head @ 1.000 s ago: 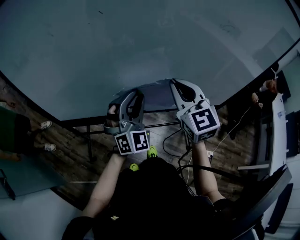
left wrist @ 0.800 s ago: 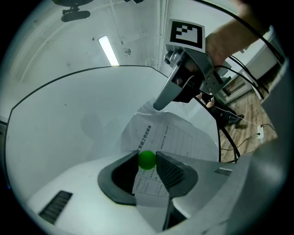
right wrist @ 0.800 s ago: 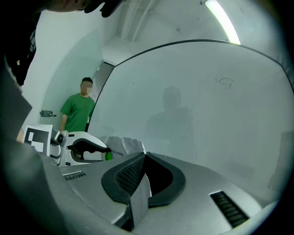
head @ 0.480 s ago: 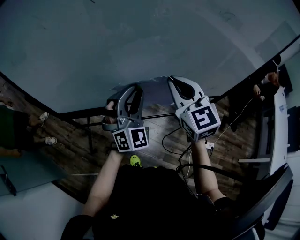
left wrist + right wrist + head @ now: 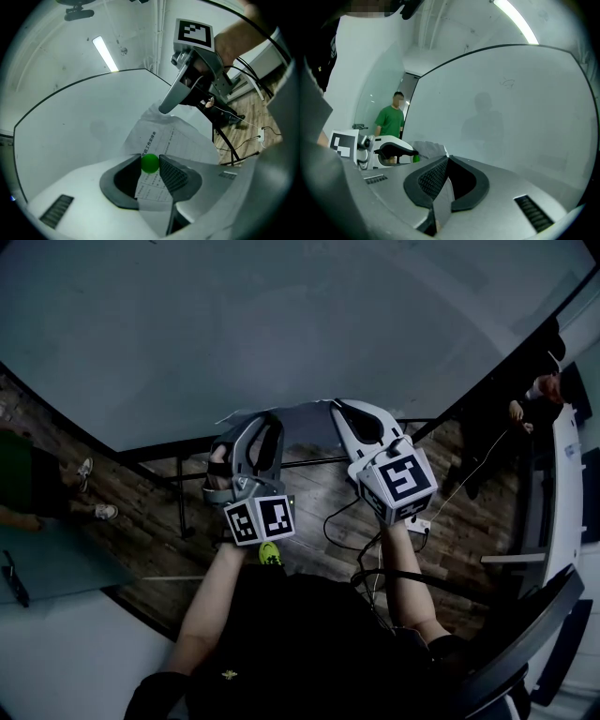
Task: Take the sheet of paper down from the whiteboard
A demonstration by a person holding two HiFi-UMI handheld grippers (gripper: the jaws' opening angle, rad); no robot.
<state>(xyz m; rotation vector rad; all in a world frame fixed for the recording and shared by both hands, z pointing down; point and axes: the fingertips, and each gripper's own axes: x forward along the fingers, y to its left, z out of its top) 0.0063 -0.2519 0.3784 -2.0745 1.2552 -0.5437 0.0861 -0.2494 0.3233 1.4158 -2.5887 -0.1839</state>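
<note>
From above, both forearms reach out level, with the left gripper [image 5: 247, 423] and right gripper [image 5: 341, 410] holding the sheet [image 5: 309, 432] before the whiteboard [image 5: 281, 324]. In the left gripper view the jaws clamp a green ball [image 5: 150, 163] with the sheet; its print is too small to read. In the right gripper view the jaws pinch the sheet's edge.

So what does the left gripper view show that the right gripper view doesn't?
Only the left gripper view: the print on the sheet of paper, a green ball pinched with the sheet between the left jaws, and the wooden floor. Only the right gripper view: a person in a green shirt beside the whiteboard, and the right jaws shut on the sheet's edge. Both: the whiteboard, the sheet, and the opposite tool, the right gripper in one, the left gripper in the other.
</note>
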